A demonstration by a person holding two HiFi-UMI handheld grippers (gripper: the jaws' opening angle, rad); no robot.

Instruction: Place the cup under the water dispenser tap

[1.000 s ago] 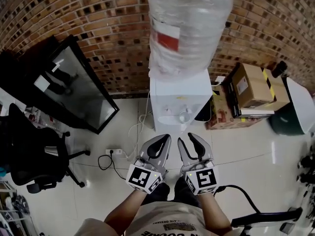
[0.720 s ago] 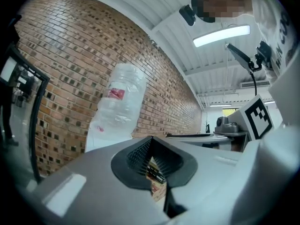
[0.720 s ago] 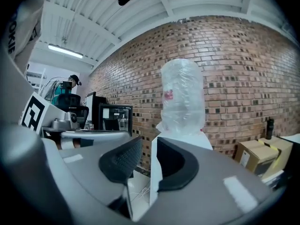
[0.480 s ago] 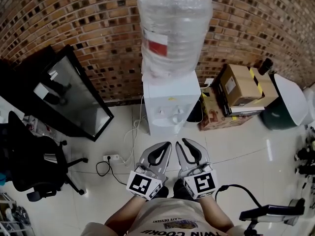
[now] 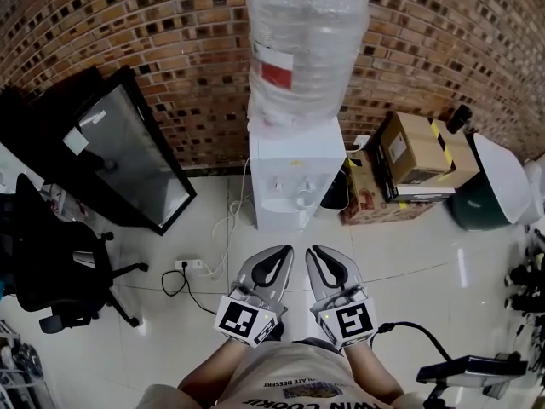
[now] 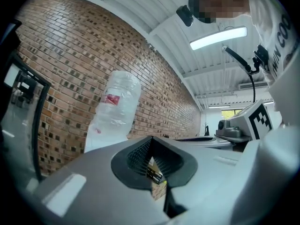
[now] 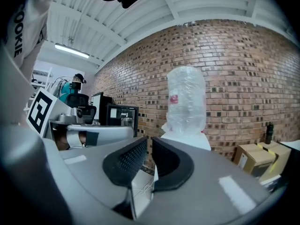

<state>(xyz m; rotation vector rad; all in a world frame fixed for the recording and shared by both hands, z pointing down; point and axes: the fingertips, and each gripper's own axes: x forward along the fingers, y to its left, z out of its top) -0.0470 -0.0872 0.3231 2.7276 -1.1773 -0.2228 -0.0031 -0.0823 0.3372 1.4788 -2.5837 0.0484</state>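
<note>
Backing from the water dispenser (image 5: 294,164), both claws are empty: left claw (image 5: 284,250) together, right claw (image 5: 316,250) just closing to a slit; placement likely done.

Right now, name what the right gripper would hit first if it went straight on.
Likely the water dispenser, below its bottle; nothing shows between, though depth is unclear. The right gripper has just been closing its empty jaws.

The pale tiled floor (image 5: 409,262) carries the water dispenser (image 5: 294,186) at twelve o'clock, cardboard boxes (image 5: 421,156) at two, a power strip (image 5: 189,264) at ten and an office chair (image 5: 51,262) at nine.
</note>
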